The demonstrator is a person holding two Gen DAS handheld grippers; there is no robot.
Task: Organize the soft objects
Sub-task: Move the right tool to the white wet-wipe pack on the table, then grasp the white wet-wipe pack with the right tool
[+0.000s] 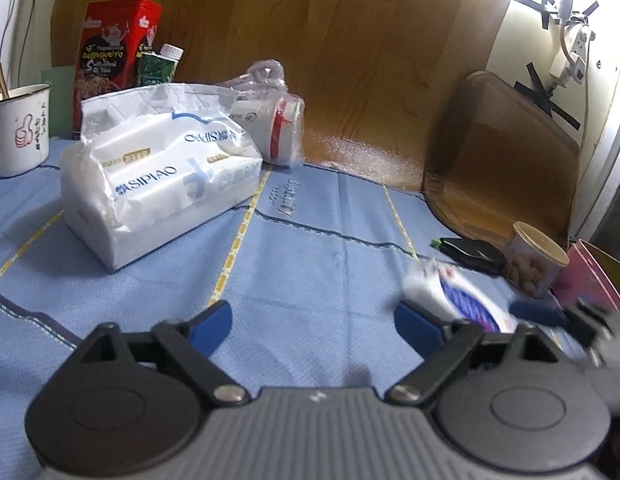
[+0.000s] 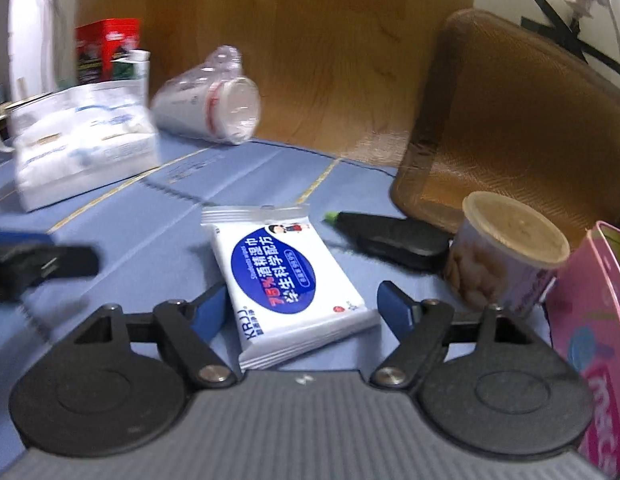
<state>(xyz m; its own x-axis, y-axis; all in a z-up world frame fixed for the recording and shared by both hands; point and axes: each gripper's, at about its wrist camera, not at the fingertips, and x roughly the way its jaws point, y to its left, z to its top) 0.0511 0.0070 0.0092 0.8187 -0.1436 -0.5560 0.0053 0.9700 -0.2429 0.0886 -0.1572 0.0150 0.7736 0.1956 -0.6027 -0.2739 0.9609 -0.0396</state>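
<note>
A white and blue wet wipe pack (image 2: 294, 280) lies flat on the blue cloth (image 2: 158, 236), between the jaws of my right gripper (image 2: 302, 308). That gripper is open: its left pad is close to the pack's edge and its right pad stands clear. My left gripper (image 1: 314, 326) is open over bare cloth with nothing between its jaws. The wipe pack (image 1: 458, 296) lies just right of it. A large white tissue pack (image 1: 162, 172) sits at the far left. A bagged stack of paper cups (image 1: 274, 120) lies behind it.
A white mug (image 1: 18, 128) and a red tin (image 1: 114, 60) stand at the back left. A brown tray (image 2: 510, 128) leans at the right. In front of it are a peanut can (image 2: 506, 256), a black object (image 2: 394, 240) and a pink box (image 2: 590, 320).
</note>
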